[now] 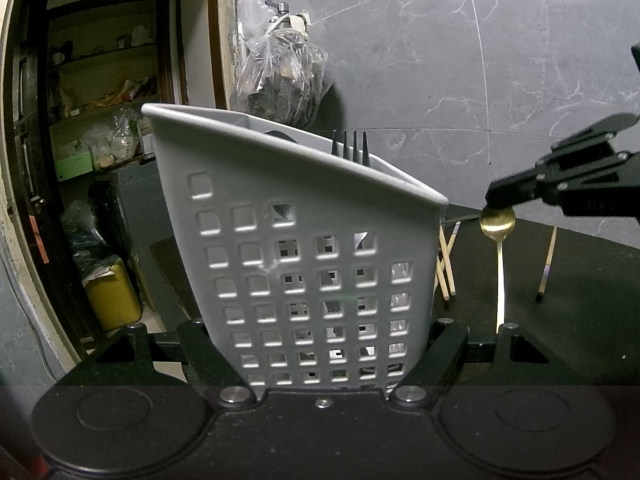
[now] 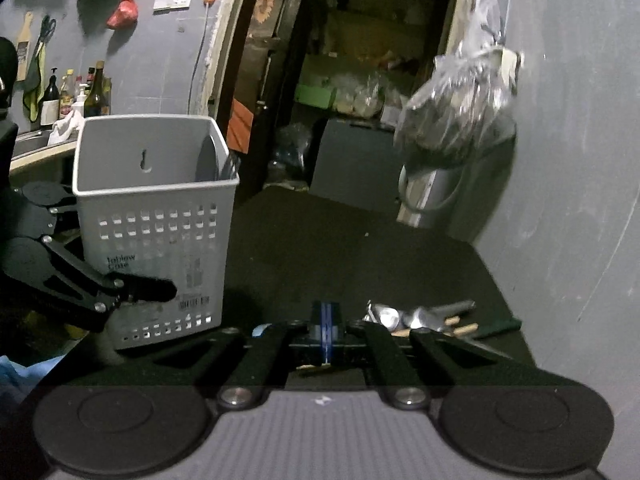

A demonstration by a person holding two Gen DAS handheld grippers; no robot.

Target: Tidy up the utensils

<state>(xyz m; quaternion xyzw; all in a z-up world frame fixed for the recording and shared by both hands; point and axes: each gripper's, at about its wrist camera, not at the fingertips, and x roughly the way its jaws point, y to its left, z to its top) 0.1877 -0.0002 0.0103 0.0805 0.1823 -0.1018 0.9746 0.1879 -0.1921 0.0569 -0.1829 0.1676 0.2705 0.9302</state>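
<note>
The left gripper (image 1: pixel 320 356), nearest the left wrist camera, is clamped on the grey caddy (image 1: pixel 304 264), one finger (image 1: pixel 208 356) against each side of its base, so its jaws stand only as wide as the caddy. The caddy is perforated with square holes and leans toward ten o'clock in this view. A black fork (image 1: pixel 350 147) stands inside it, tines up, showing above the rim at twelve o'clock.

At three o'clock from the caddy the right gripper (image 1: pixel 496 200) reaches in from the right edge. Its jaws are shut on the bowl of a gold spoon (image 1: pixel 497 222), whose thin handle hangs straight down toward six o'clock. The lower end of the handle is hidden behind the left gripper's frame, so whether it touches the black table (image 1: pixel 592 320) cannot be told.

Wooden chopsticks (image 1: pixel 446 268) lie on the table just beside the caddy's right wall, and a single chopstick (image 1: pixel 547 264) lies well apart at four o'clock.

From the right wrist camera, that gripper's jaws are closed together, a pile of cutlery (image 2: pixel 420 318) lies on the table at two o'clock from them, and the caddy stands at ten o'clock.

A plastic bag (image 1: pixel 280 76) hangs on the grey marbled wall (image 1: pixel 480 60) behind.
</note>
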